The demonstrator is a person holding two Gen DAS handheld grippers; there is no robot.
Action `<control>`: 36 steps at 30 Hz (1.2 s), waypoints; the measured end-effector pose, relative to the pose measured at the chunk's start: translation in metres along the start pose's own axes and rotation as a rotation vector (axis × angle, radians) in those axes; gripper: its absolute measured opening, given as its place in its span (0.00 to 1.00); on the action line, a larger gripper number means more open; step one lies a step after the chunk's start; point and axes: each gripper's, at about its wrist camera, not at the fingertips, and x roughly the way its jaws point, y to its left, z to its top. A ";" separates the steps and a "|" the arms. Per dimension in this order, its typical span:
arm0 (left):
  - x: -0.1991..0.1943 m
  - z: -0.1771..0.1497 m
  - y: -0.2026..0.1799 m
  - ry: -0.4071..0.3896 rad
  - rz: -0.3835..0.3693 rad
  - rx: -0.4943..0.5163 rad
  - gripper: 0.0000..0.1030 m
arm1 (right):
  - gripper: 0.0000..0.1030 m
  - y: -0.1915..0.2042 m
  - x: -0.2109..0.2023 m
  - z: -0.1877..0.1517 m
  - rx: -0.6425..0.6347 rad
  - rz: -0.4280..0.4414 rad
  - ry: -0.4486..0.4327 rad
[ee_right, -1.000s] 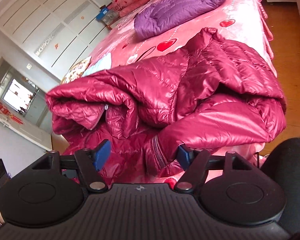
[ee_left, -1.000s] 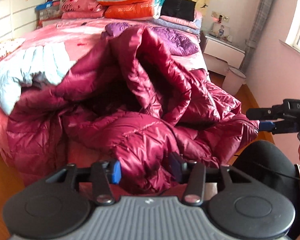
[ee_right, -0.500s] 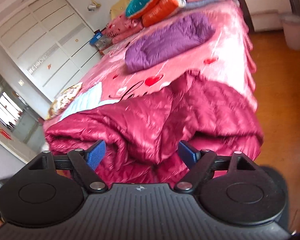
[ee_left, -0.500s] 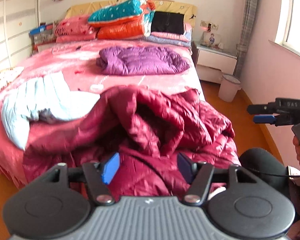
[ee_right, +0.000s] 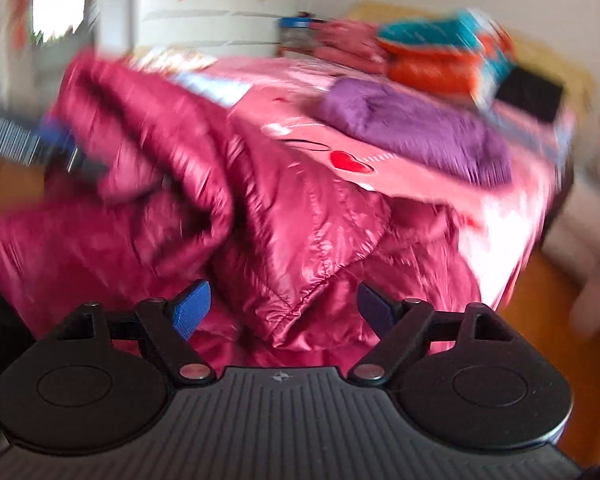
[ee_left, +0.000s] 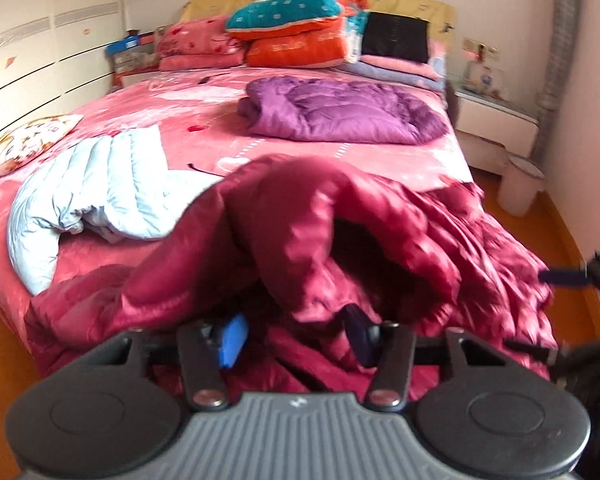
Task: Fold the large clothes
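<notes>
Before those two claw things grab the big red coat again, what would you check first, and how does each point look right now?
1. Left gripper open: ok, jaws apart with red coat fabric lying between them.
2. Right gripper open: ok, jaws spread wide in front of a coat edge.
3. Coat spread flat for folding: not ok, it is bunched in a heap at the foot of the bed.
4. Coat fully on the bed: not ok, part of it hangs over the edge.
5. Other garments out of the way: ok, purple jacket and light blue jacket lie apart.
6. Sleeve or hem identified: cannot tell, too crumpled and blurred.
</notes>
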 end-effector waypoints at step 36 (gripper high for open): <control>0.205 0.206 0.013 -0.240 0.032 -0.018 0.07 | 0.09 -0.224 0.189 0.147 0.101 -0.378 -0.336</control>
